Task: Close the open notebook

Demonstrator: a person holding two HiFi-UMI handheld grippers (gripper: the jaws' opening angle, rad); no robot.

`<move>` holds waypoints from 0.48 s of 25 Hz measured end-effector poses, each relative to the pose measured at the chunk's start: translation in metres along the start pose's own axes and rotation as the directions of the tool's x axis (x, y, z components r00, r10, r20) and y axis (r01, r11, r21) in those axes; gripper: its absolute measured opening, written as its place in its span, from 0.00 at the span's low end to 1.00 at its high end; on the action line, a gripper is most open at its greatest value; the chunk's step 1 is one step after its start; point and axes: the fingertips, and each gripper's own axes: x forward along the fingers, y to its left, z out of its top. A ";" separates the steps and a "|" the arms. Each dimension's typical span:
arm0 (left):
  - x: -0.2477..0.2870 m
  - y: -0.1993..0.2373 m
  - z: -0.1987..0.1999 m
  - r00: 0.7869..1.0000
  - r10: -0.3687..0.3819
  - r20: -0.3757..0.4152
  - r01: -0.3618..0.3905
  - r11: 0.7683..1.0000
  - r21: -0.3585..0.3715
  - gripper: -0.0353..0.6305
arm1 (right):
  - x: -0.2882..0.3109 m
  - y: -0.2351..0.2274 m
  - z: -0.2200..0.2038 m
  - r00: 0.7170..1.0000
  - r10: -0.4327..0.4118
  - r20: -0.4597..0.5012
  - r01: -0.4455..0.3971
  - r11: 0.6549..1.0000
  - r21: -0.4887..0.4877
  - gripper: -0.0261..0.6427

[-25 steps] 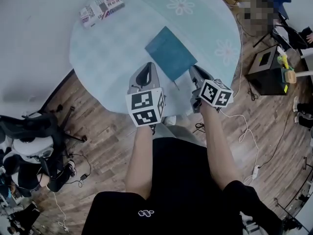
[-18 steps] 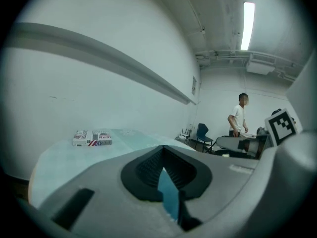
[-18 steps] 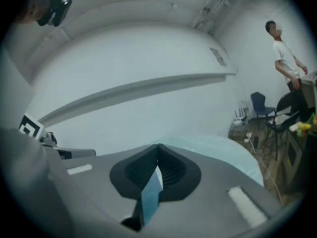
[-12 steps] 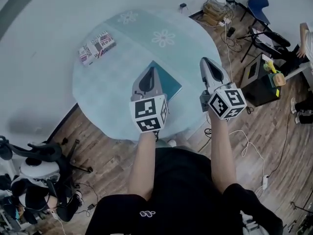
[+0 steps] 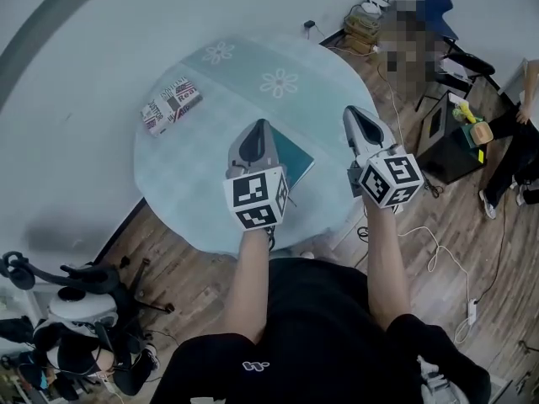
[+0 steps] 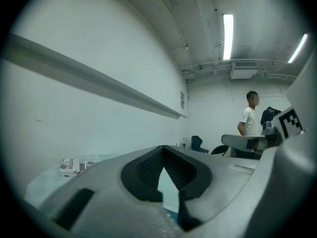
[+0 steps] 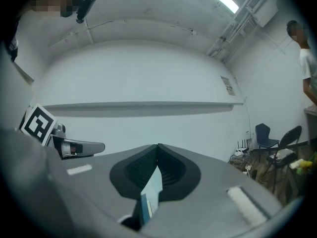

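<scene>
The teal notebook (image 5: 297,161) lies closed and flat on the round, pale-blue table (image 5: 202,167); its left part is hidden behind my left gripper. Both grippers hang above the table and point level toward the far wall. My left gripper (image 5: 255,131) is over the notebook's near-left part, tips meeting, nothing between them. My right gripper (image 5: 354,116) is to the notebook's right, over the table's right edge, shut and empty. In the left gripper view the left gripper (image 6: 164,148) faces the wall; in the right gripper view so does the right gripper (image 7: 158,146).
A printed box (image 5: 171,103) lies at the table's far left. On the wooden floor to the right stand a black box (image 5: 445,129), cables and a blue chair (image 5: 442,2). A person (image 6: 250,117) stands at the right. An exercise machine (image 5: 72,303) sits at lower left.
Both grippers have risen from the table's near edge and now point level. The notebook has stayed closed on the table.
</scene>
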 end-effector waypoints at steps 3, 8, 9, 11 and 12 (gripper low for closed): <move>0.001 -0.001 -0.008 1.000 0.004 -0.024 -0.004 1.000 -0.003 0.06 | -0.001 -0.002 -0.006 1.000 0.002 -0.017 -0.002 1.000 -0.001 0.06; -0.003 0.003 -0.022 0.999 0.003 -0.045 -0.003 1.000 -0.011 0.06 | -0.001 0.003 -0.019 0.999 0.001 -0.038 -0.001 1.000 -0.008 0.06; -0.004 0.003 -0.024 0.999 0.004 -0.047 -0.004 1.000 -0.012 0.06 | -0.002 0.004 -0.020 0.999 0.004 -0.039 -0.005 1.000 -0.011 0.06; -0.005 0.003 -0.027 0.999 0.008 -0.053 -0.008 1.000 -0.015 0.06 | -0.003 0.005 -0.022 0.999 0.012 -0.042 -0.012 1.000 -0.015 0.06; -0.005 0.003 -0.029 0.998 0.010 -0.056 -0.011 1.000 -0.017 0.06 | -0.004 0.005 -0.023 0.999 0.015 -0.045 -0.016 1.000 -0.017 0.06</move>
